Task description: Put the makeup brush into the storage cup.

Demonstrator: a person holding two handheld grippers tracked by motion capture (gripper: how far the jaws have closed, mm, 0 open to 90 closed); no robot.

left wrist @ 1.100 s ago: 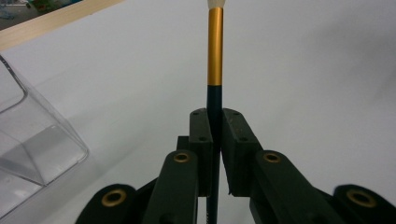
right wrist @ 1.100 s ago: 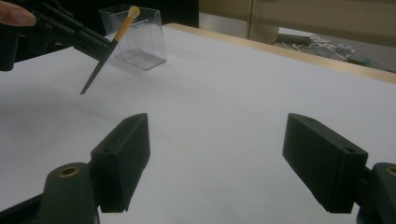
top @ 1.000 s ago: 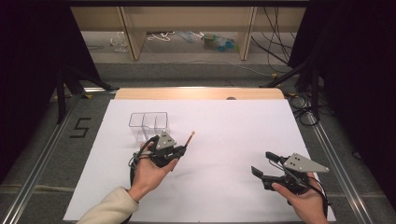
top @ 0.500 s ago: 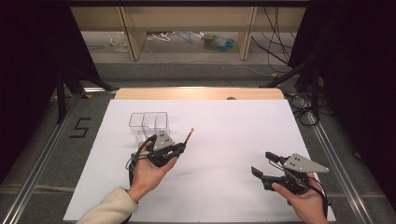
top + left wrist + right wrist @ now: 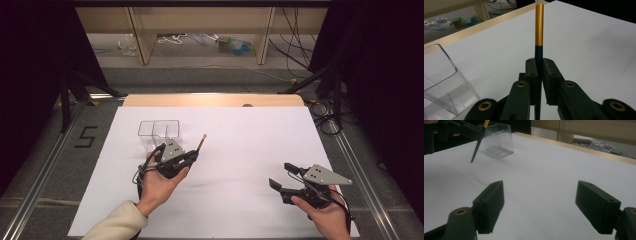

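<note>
The left hand-held gripper (image 5: 539, 75) pinches a thin dark paintbrush (image 5: 539, 30) with a gold ferrule at frame centre; the right hand-held gripper (image 5: 540, 205) is spread wide.

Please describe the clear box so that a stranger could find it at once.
On the white table, look at the far left part, just beyond the left gripper holding a pencil. The clear box stands there, transparent, open on top, with inner dividers.

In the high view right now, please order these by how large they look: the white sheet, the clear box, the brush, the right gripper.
1. White sheet, by far the largest.
2. Right gripper and clear box: they look alike, and the gripper sits nearer the camera, so I leave them unranked.
3. Brush, smallest; part is hidden in the left gripper.
</note>
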